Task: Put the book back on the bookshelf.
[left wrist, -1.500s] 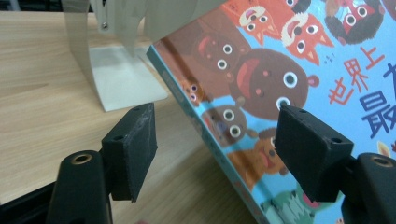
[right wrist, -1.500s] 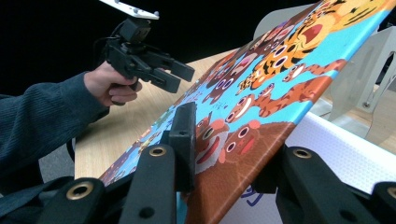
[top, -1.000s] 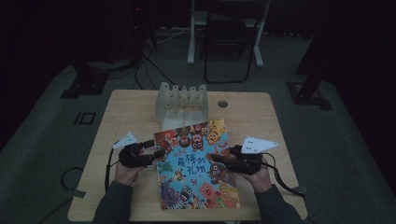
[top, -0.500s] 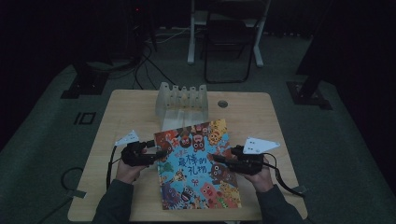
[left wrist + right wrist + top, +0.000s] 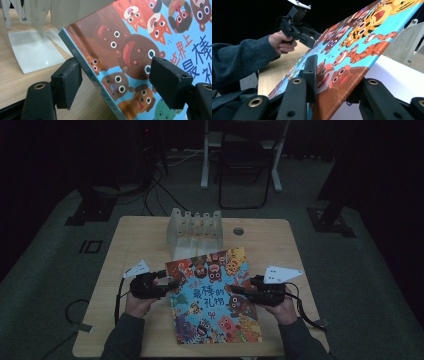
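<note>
— At the near middle of the pale wooden worktop (image 5: 140, 240), what have you got?

— I have the bright picture book with cartoon animals on its blue cover (image 5: 212, 300) between both tools. It is tilted, with its far edge raised toward the white slotted plastic rack (image 5: 195, 227) at the back. The right gripper (image 5: 235, 290) has its jaws clamped tight on the book's right edge, one pad on the cover and one beneath.

— And the left?

— The left gripper (image 5: 172, 283) sits astride the spine edge. Its jaws stand wide and have just been closing a little, with the spine between them. In the left gripper view one pad meets the spine and the other lies against the cover. I can't tell whether they truly press.

— What does that mean for the job?

— I'd judge that I'm taking a second grip, so the book can be stood up and steered into a slot. Until the left side bites, the right jaws carry it alone and it could pivot.
</note>
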